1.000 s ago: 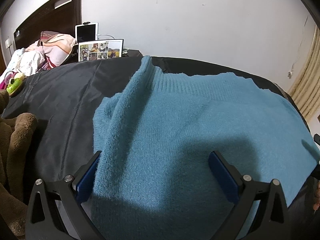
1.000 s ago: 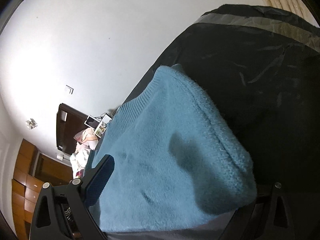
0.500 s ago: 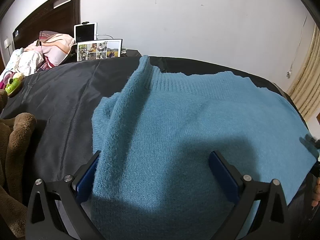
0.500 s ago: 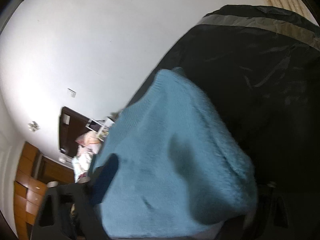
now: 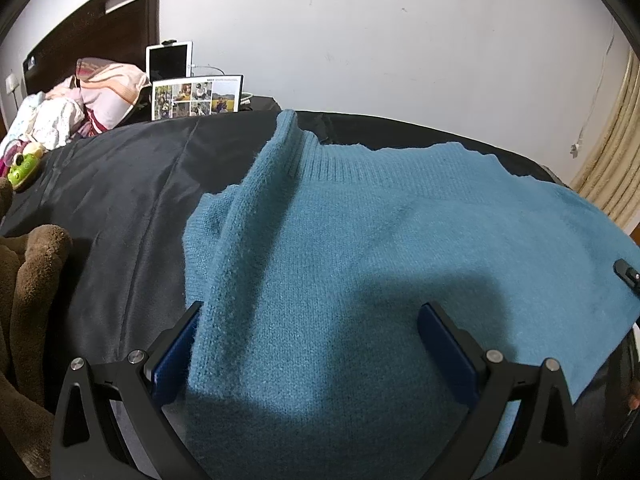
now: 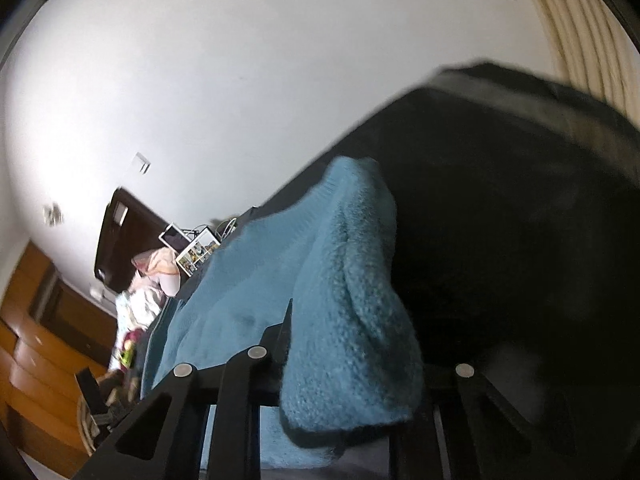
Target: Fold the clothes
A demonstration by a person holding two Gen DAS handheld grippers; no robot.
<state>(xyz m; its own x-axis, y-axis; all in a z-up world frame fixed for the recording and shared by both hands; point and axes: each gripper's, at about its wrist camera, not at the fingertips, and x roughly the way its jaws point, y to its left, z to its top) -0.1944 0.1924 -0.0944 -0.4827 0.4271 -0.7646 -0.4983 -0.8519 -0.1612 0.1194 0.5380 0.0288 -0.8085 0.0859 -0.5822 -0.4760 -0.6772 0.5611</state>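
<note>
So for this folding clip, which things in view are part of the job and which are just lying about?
Job:
- teal sweater
- left gripper
- right gripper, jaws closing on the sweater

Lying about:
- photo collage
- tablet
- pillow
- brown plush toy
- green toy

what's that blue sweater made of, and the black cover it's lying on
The blue sweater looks like a soft, fuzzy knit, maybe wool or acrylic: ribbed band at its far edge, visible stitches, fluffy nap. The black cover looks like a thin, smooth woven fabric, perhaps polyester or nylon: slight sheen, fine creases, no pile.
</note>
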